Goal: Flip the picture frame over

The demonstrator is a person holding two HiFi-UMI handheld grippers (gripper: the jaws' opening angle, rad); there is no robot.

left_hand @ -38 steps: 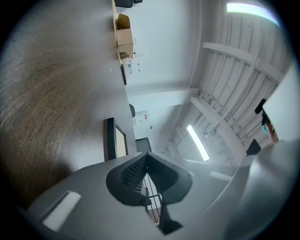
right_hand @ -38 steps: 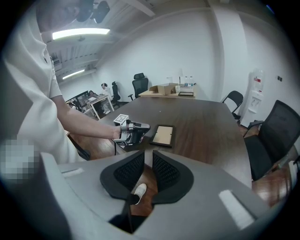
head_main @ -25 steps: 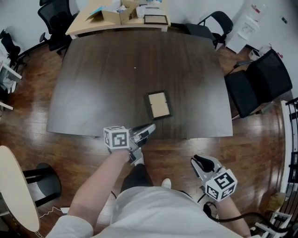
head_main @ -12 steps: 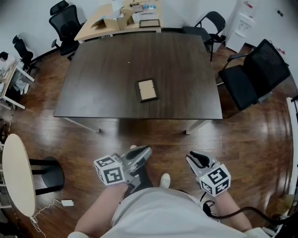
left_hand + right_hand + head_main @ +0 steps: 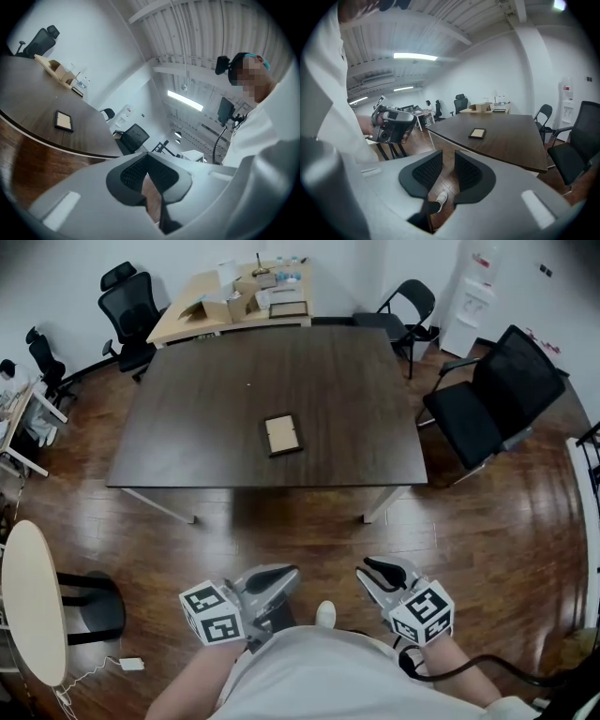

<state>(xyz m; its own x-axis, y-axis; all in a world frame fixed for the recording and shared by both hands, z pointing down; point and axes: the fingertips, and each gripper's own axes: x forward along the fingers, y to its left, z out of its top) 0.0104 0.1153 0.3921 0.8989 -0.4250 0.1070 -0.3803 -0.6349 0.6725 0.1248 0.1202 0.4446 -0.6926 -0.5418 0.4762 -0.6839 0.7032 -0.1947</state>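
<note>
The picture frame (image 5: 282, 435) lies flat near the middle of the dark wooden table (image 5: 187, 427), its black border around a tan panel. It also shows small in the left gripper view, the frame (image 5: 63, 121), and in the right gripper view, the frame (image 5: 477, 133). Both grippers hang close to my body over the floor, well short of the table. My left gripper (image 5: 289, 574) (image 5: 147, 159) has its pads meeting at the tips, empty. My right gripper (image 5: 368, 568) (image 5: 448, 157) shows a narrow gap between its pads with nothing in it.
Black chairs (image 5: 487, 409) stand at the table's right side. A light desk (image 5: 234, 296) with boxes sits beyond the far edge, an office chair (image 5: 127, 306) beside it. A pale round table (image 5: 33, 601) is at my left. Wood floor lies between me and the table.
I have stepped back from the table, which now lies farther off. My left gripper drew away from the table's near edge to my body. The frame stays put.
</note>
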